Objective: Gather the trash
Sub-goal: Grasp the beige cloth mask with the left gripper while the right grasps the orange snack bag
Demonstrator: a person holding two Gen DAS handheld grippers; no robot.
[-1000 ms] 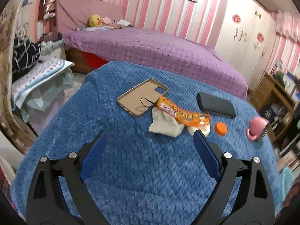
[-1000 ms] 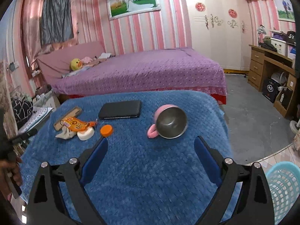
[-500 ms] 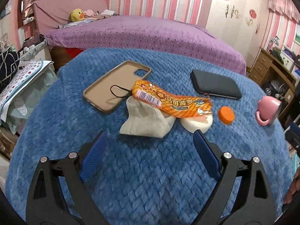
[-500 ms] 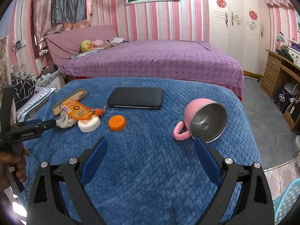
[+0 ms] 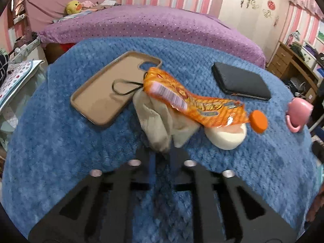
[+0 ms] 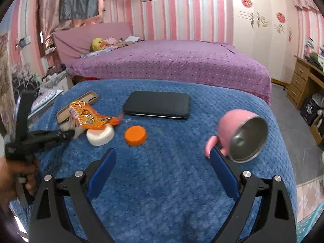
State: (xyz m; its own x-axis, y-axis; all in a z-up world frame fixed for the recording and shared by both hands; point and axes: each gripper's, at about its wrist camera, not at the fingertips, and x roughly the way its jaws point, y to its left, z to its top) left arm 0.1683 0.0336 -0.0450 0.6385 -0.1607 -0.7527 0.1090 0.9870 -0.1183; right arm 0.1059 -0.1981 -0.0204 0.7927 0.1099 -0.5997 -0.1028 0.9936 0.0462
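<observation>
Left hand-held gripper (image 5: pixel 162 154) pinched tight on near corner of crumpled tissue (image 5: pixel 160 125). Tissue lies on blue bench (image 5: pixel 60 141), under orange wrapper (image 5: pixel 192 99). White lid (image 5: pixel 226 137) just beside it. Right hand-held gripper (image 6: pixel 162 162) wide open, holds nothing. One finger touches pink cup (image 6: pixel 239 133). Orange cap (image 6: pixel 135 135) farther off. Black phone (image 6: pixel 158 104) behind.

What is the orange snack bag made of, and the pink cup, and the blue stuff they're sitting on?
The orange snack wrapper looks like thin shiny plastic film: it crinkles and glints. The pink cup seems pink-coated outside, finish unclear through blur, with a grey, dull-shining inside that looks like steel. The blue blanket looks like soft fuzzy fleece with a woven-looking bumpy pattern.
</observation>
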